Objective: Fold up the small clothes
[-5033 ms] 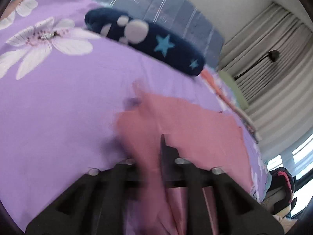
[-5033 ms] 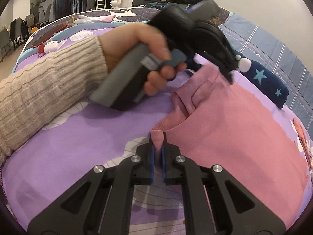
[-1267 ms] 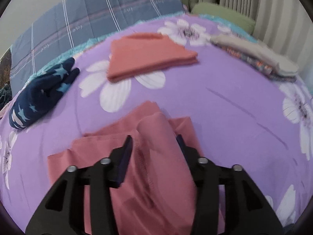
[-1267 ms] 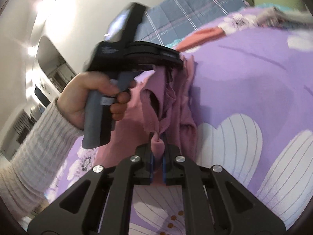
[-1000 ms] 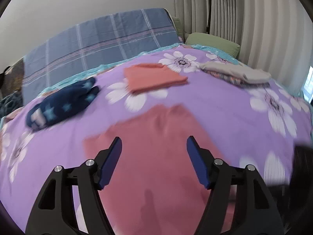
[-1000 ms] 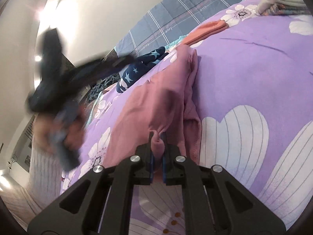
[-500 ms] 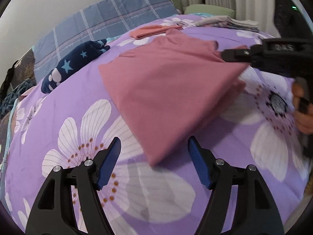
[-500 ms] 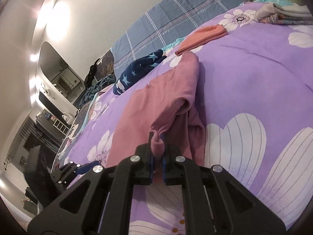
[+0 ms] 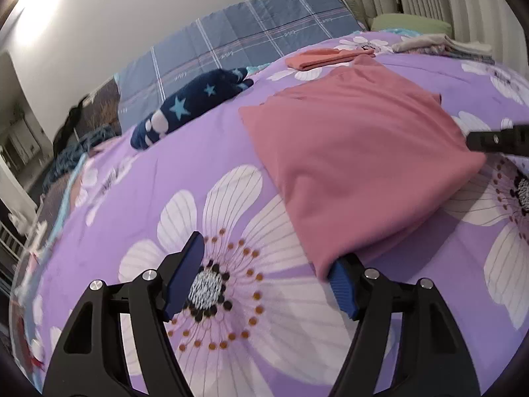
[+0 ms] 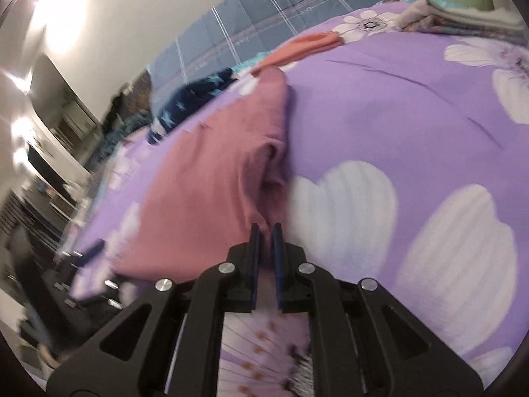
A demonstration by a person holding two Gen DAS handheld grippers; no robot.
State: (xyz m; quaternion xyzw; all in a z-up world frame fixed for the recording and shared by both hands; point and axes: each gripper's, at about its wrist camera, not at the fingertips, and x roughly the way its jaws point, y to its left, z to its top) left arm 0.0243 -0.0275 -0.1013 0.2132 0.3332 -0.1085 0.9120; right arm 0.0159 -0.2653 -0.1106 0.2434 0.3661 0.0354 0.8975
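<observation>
Here my left gripper (image 9: pixel 264 274) hovers low over the purple floral bedspread (image 9: pixel 139 172) with its blue-padded fingers (image 9: pixel 185 274) spread wide and nothing between them. The near corner of the pink garment (image 9: pixel 350 152) drapes over the tip of the right-hand finger, though that finger does not pinch it. The garment lies folded into a rough rectangle, running from that near corner away toward the far right of the bed.

My right gripper (image 10: pixel 265 248) has its pads nearly together, with only a thin slit between them. The pink garment (image 10: pixel 211 178) bunches into a crumpled fold just ahead of the tips; the picture is blurred, and I cannot tell whether any cloth is caught in the slit. In the left wrist view the black tip of that right gripper (image 9: pixel 496 139) reaches in from the right edge, at the garment's right side.

Farther away, a navy star-patterned piece (image 9: pixel 191 106) lies to the left of the pink garment, and a folded orange garment (image 9: pixel 327 58) sits beyond it. A stack of pale folded clothes (image 9: pixel 439 44) rests at the far right, near a green pillow (image 9: pixel 413 21). A blue plaid cover (image 9: pixel 251 29) lines the far side against the wall.
</observation>
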